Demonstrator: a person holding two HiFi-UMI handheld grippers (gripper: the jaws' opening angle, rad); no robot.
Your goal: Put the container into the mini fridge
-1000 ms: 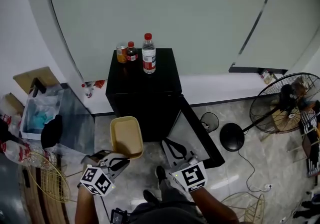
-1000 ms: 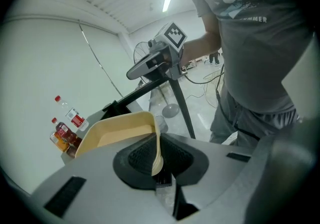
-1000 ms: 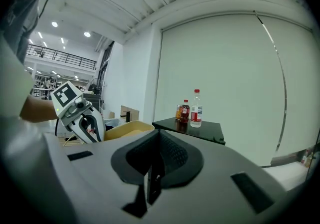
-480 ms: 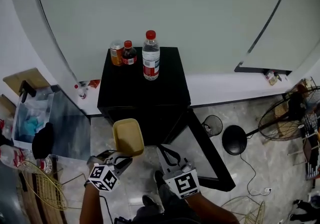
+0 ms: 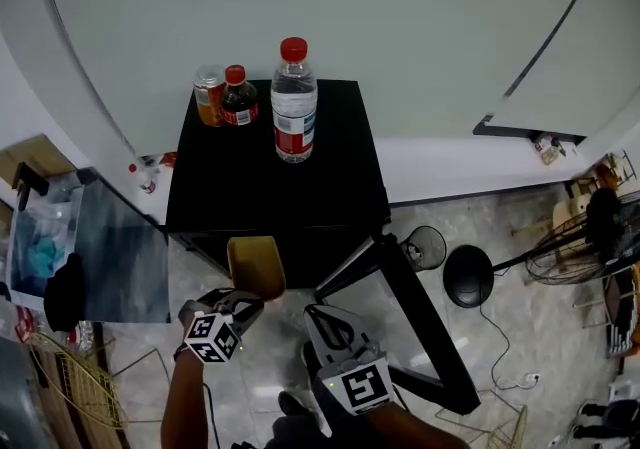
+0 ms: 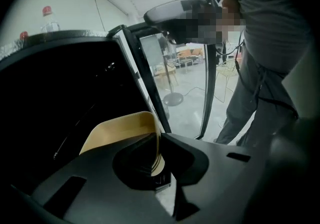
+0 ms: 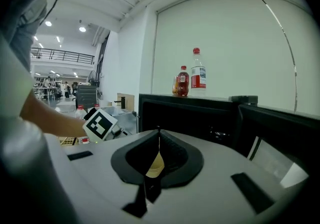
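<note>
I am on the carry-in step. My left claw [image 5: 247, 301] pinches the container [image 5: 255, 265] by its near rim and holds it at the mouth of the open fridge [image 5: 330, 187]. My right claw [image 5: 318, 315] is pressed together on nothing, beside the open door [image 5: 425, 327]. Next, I judge, the container must go in level, clear of the door edge, then be let go. The inside is black: I can make out no shelf, nor how far in the container sits.

Water bottle [image 5: 293, 102], dark bottle [image 5: 238, 98], jar [image 5: 209, 97]
</note>
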